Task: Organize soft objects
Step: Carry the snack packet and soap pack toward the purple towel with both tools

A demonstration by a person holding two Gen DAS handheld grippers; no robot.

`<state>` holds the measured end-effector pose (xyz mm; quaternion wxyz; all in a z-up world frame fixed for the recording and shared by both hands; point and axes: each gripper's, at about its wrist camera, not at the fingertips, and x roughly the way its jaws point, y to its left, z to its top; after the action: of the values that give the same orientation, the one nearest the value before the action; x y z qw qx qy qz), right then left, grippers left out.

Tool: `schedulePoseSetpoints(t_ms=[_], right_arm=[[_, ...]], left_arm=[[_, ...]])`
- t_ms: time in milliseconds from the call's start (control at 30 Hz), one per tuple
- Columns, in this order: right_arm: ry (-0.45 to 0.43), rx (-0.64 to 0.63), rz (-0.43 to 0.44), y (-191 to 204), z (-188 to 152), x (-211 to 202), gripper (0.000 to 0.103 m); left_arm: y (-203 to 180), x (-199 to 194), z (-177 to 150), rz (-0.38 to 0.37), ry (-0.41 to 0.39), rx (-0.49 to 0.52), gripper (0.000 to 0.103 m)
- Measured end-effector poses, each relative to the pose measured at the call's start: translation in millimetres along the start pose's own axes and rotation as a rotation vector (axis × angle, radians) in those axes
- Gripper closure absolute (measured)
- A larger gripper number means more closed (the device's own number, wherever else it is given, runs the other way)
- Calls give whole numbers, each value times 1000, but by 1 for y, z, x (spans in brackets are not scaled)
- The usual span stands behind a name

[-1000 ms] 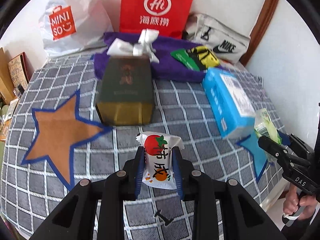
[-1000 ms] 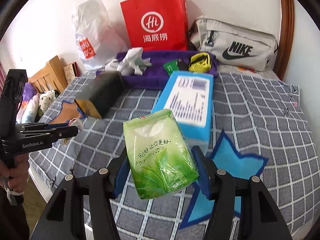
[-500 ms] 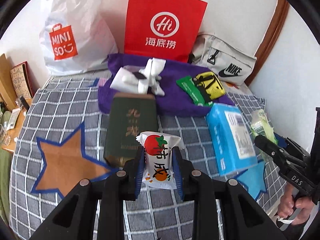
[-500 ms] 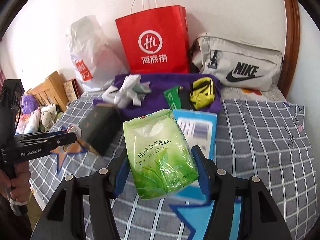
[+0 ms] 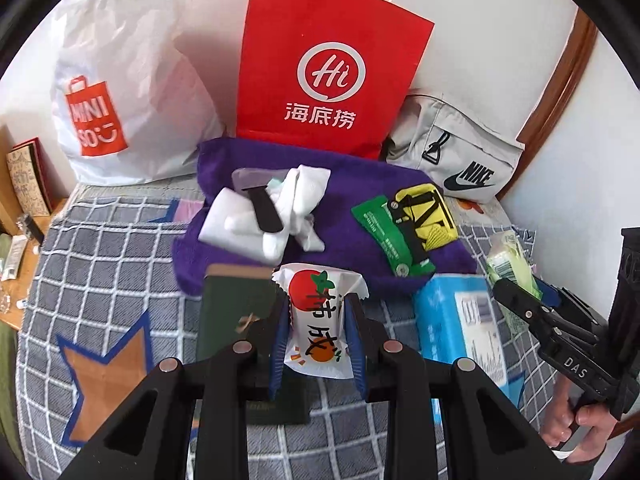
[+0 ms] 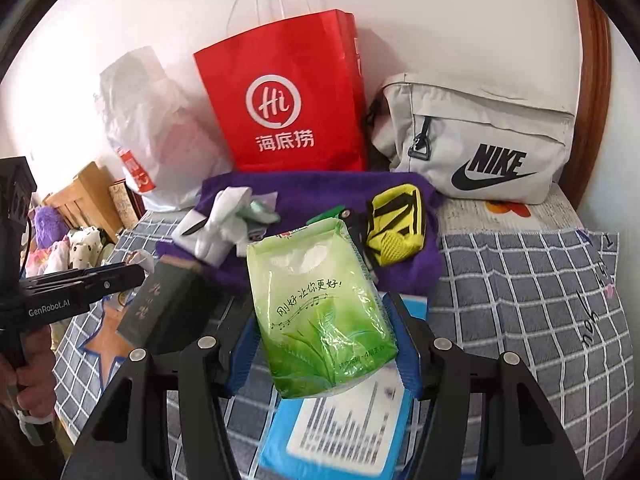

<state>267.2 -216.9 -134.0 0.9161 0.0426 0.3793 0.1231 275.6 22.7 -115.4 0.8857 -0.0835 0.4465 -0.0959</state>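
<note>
**A:** What does your left claw [image 5: 318,330] hold?

**B:** Your left claw is clamped narrowly on a small white crinkle-edged snack packet printed with a red tomato and an orange [image 5: 318,320]. The blue pads [image 5: 280,344] press on its two sides. The packet stands upright, lifted above the bed with the grey-and-white checked cover [image 5: 104,256], on the near side of the purple plush towel [image 5: 360,184].

**A:** And your right claw [image 6: 324,344]?

**B:** Your right claw stands about half open, gripping a soft green plastic pack of tissues with a leaf print [image 6: 320,308]. The pack is held up on the near side of the purple towel, above a light blue rectangular box with a white printed label [image 6: 340,436] that lies on the bed.

**A:** What lies on the purple towel?

**B:** A heap of crumpled white socks [image 5: 276,208] lies on its left part. A flat green packet [image 5: 384,232] and a yellow mesh pouch with black straps [image 5: 428,216] lie on its right part.

**A:** What stands around it?

**B:** Behind the towel, a red paper carrier bag with white handles [image 5: 328,68]; left of that, a white plastic shopping bag [image 5: 120,80]; right, a grey fabric sports bag [image 5: 456,148]. A dark green upright box [image 5: 236,320] stands just in front of the towel's near-left edge.
</note>
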Motion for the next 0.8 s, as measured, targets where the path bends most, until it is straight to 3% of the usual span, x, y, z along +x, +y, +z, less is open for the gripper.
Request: schedulePoseSetpoints(t_ms=[333,800], right_arm=[[30,-23,-22,-6,39,50,44],[123,-42,-10,-16,56,112,44]], left_arm=[[-8,48,36,-12,34,-7,77],[-12,107,67,10,101,-19,76]])
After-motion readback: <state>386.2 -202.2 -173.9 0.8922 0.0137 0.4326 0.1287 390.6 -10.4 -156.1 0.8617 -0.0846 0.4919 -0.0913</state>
